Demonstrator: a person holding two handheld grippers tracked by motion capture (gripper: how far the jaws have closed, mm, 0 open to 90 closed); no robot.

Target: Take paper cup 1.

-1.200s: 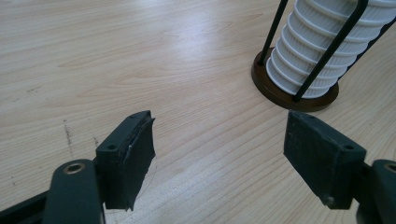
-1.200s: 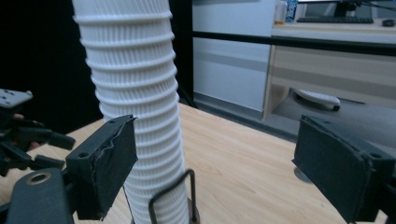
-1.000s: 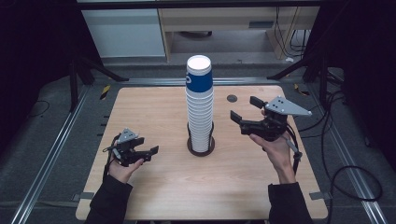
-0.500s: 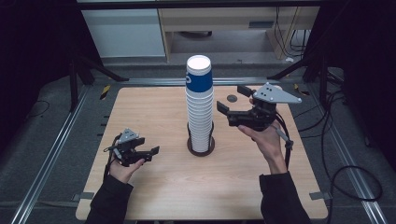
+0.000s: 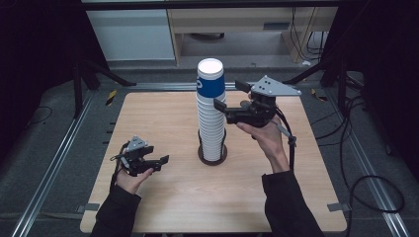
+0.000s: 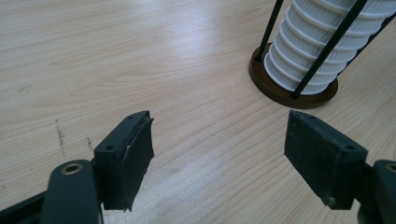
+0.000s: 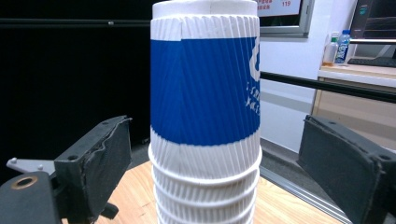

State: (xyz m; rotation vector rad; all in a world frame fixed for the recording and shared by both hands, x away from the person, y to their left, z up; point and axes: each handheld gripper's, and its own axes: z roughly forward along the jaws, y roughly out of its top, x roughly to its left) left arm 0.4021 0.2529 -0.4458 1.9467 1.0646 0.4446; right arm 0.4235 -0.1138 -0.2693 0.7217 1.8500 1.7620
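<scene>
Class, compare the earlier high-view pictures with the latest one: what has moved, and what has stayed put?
The right gripper has risen and swung in toward the top blue cup of the cup stack; its jaws have just been opening and now flank that cup without pressing it. The left gripper, open, and the stack stayed put.

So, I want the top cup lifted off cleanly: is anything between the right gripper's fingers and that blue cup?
Nothing visible. The right gripper faces the blue cup atop the stack with open fingers on either side, and only air lies between.
</scene>
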